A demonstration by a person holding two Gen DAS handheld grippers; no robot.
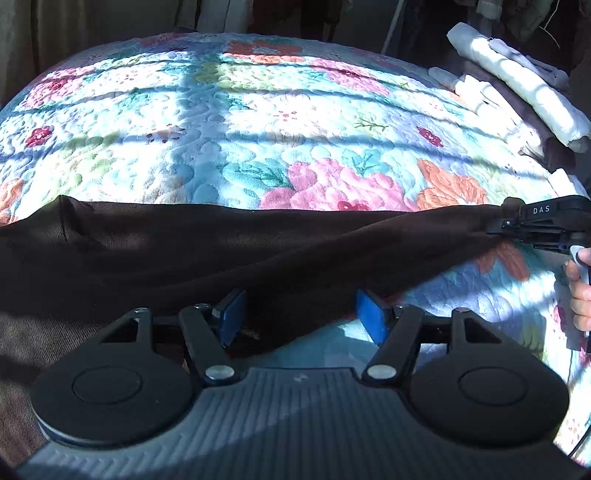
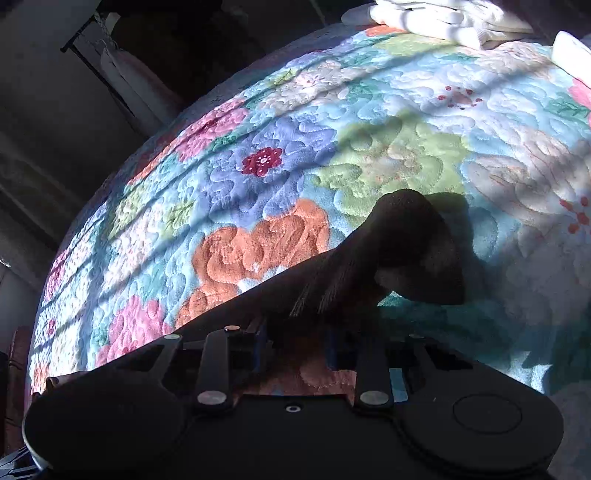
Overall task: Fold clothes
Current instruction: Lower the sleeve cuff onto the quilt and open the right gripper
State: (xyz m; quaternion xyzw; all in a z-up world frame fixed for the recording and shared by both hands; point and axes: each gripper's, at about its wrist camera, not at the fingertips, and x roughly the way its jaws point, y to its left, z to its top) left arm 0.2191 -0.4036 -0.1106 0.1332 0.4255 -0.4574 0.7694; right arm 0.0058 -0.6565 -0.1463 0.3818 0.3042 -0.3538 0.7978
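A dark brown garment (image 1: 221, 251) stretches across the floral quilt (image 1: 229, 122) in the left wrist view. My left gripper (image 1: 301, 317) is open, its blue pads (image 1: 371, 317) apart, with the garment's lower edge lying between them. My right gripper (image 1: 517, 225) shows at the right edge of that view, shut on the garment's corner and holding it taut. In the right wrist view my right gripper (image 2: 299, 343) is shut on a bunched end of the garment (image 2: 402, 247), which sticks up above the quilt (image 2: 258, 155).
Folded white and pale clothes (image 1: 517, 92) are stacked at the bed's far right corner; they also show in the right wrist view (image 2: 443, 18). Dark curtains and a clothes rack (image 2: 103, 66) stand beyond the bed. Sunlit stripes cross the quilt.
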